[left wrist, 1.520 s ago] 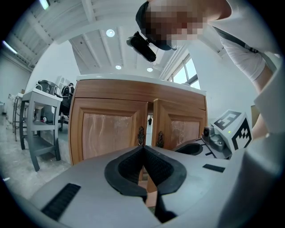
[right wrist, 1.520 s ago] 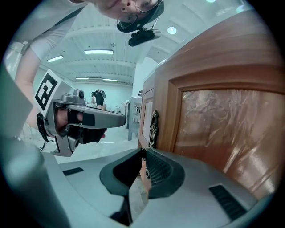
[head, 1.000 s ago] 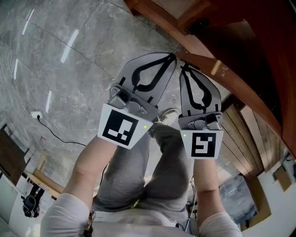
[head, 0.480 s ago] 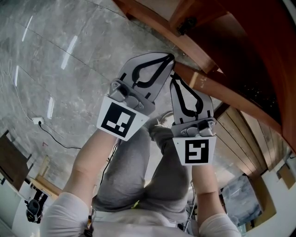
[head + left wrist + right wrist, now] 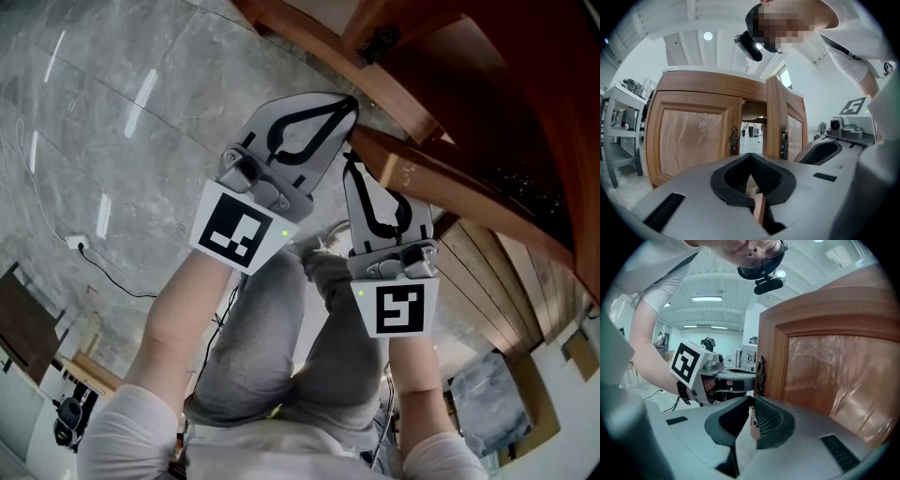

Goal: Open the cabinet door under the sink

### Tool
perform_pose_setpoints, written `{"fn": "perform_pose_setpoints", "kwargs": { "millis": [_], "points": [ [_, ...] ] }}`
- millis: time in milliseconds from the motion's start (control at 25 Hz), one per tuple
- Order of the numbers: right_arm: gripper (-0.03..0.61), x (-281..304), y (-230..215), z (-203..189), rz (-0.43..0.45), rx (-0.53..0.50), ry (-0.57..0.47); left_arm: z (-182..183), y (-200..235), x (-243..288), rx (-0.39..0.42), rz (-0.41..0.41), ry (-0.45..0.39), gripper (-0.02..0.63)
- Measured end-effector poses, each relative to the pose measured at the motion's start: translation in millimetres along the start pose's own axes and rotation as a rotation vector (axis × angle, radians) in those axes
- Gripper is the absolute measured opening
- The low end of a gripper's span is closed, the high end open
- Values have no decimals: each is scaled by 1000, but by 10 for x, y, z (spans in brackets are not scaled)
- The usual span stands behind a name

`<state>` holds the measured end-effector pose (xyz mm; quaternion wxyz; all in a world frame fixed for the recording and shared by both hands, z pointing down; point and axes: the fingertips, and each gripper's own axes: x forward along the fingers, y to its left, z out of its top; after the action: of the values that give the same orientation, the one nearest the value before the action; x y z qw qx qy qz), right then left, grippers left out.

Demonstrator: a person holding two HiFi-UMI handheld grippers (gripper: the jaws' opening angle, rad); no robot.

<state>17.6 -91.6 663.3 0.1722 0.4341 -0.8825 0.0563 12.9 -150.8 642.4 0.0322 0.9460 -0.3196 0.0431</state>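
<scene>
Clamping the door handle (image 5: 760,375) — right gripper (image 5: 752,401); left gripper (image 5: 750,157) pinched together beside it.

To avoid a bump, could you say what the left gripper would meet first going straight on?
Likely nothing: the left gripper points into the gap between the brown wooden cabinet doors; depth is unclear.

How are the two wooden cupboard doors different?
The shut door lies flat in its frame; the open door stands swung outward, leaving a gap between them. Nothing touches the shut door's handle, while the right gripper is clamped on the open door's handle. Both are brown wood with ornate dark handles.
</scene>
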Motion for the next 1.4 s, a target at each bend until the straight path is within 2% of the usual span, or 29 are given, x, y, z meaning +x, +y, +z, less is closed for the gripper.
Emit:
{"fn": "perform_pose_setpoints", "kwargs": {
  "millis": [240,400,600,1000,1160,1400],
  "points": [
    [54,-55,42,-28,9,-3,4,-8,-26,59,11,-69,-6,12],
    [54,-133,102,-42,16,11,9,-16,-118,16,8,-128,21,11],
    [54,-194,167,-62,31,-13,45,19,-202,-56,7,-124,41,8],
    [55,-391,274,-121,38,24,54,-2,-438,-172,19,-189,89,6],
    [54,-487,367,-145,54,24,74,-5,-522,-276,5,-178,112,6],
    [55,-631,457,-202,87,-31,140,1,-639,-383,-2,-154,125,6]
  ]
}}
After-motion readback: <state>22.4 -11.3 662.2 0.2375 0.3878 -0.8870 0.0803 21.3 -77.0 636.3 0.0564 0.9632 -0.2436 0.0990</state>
